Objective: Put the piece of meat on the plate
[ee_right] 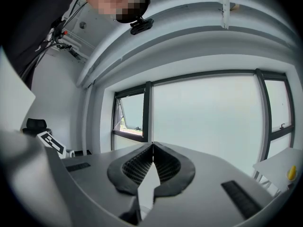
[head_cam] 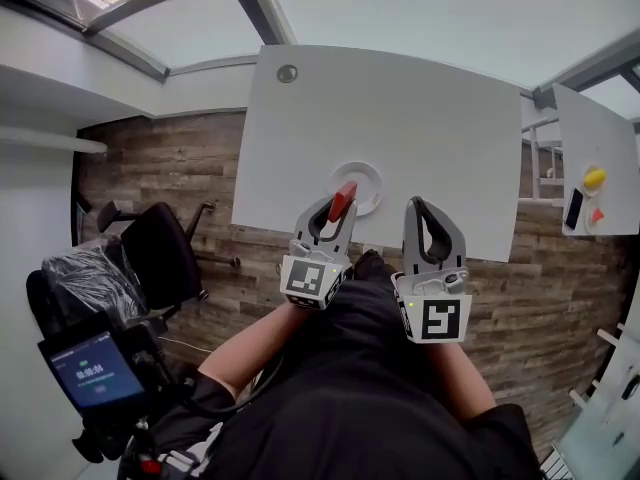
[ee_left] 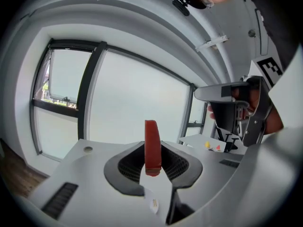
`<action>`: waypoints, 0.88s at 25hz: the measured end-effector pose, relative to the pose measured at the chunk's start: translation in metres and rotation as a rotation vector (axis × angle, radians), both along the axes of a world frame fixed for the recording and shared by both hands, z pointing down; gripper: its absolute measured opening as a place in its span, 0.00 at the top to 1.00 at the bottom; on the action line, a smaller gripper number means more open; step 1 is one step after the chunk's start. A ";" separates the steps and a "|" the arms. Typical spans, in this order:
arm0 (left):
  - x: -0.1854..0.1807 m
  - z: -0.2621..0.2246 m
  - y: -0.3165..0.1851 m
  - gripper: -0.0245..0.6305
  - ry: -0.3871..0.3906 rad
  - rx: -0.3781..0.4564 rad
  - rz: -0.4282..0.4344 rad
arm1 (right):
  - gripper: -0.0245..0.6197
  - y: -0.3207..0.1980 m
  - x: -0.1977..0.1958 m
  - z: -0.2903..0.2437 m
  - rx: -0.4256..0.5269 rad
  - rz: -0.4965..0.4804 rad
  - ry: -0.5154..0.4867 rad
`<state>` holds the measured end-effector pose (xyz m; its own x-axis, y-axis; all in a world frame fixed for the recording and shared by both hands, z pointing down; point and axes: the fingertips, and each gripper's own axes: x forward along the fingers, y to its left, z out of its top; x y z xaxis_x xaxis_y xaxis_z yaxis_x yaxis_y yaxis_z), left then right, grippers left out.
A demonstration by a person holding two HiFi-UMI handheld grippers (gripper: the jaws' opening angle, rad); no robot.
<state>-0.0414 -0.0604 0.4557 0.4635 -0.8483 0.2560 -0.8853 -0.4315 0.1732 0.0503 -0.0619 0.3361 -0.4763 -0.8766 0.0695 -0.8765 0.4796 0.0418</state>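
The left tongs [head_cam: 335, 211] are partly closed, pinching a red slice of meat [ee_left: 152, 145] that stands upright between their tips. It is over the near edge of the white plate [head_cam: 367, 179] just ahead of them. With much of it sticking out past the tips, the slice could slip or topple on release. It would then land on the table [head_cam: 420, 118] short of the plate. The right tongs [ee_right: 152, 148], just beside them, are closed tip to tip and empty.
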 end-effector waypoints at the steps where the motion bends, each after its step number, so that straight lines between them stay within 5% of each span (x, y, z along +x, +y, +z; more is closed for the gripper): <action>1: 0.004 0.012 -0.009 0.82 0.004 -0.022 -0.002 | 0.95 -0.010 0.004 0.005 -0.007 -0.001 0.000; 22: 0.020 0.133 -0.039 0.82 -0.109 -0.185 0.064 | 0.95 -0.037 0.024 0.033 -0.068 0.023 0.016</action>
